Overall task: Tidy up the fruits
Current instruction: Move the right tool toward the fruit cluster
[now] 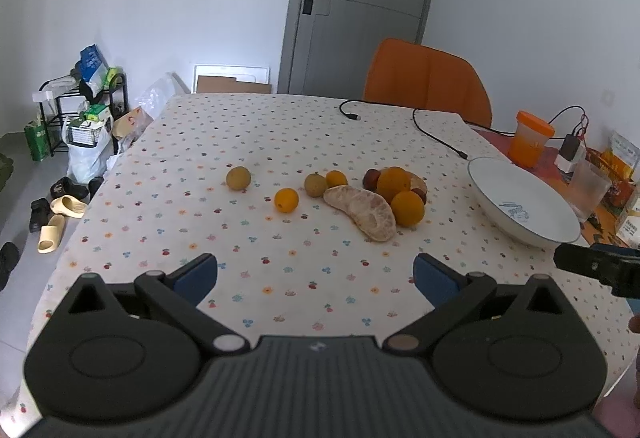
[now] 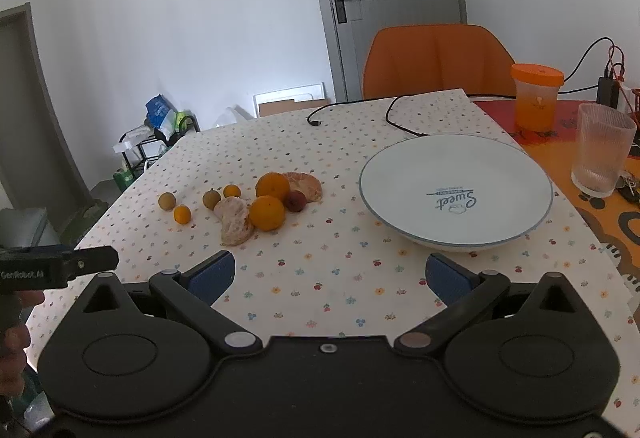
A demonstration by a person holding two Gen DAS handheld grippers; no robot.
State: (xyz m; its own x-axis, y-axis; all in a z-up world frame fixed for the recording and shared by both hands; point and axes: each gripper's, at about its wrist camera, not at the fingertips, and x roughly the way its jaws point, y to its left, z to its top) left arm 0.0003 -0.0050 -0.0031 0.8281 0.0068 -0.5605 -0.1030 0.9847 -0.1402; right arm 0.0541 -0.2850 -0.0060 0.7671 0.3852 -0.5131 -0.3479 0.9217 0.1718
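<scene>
A: Right wrist view: fruit heaped on the tablecloth (image 2: 320,278), left of the empty plate (image 2: 456,194). Both the right gripper (image 2: 330,274) and left gripper (image 1: 316,274) stand wide open, holding nothing.

B: Handling?

A: The peeled segments (image 2: 234,220) look soft and tearable; pinch across the thick middle. The oranges (image 2: 267,213) seem firm, though likely to roll; grip at the widest part.

B: Count?

A: Two large oranges, two small ones (image 2: 182,215), two brownish-green fruits (image 2: 167,201), two peeled pieces, at least one dark red fruit (image 2: 295,201).

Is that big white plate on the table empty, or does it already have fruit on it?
Empty. The plate shows only its printed blue lettering; all the fruit lies on the tablecloth beside it.
</scene>
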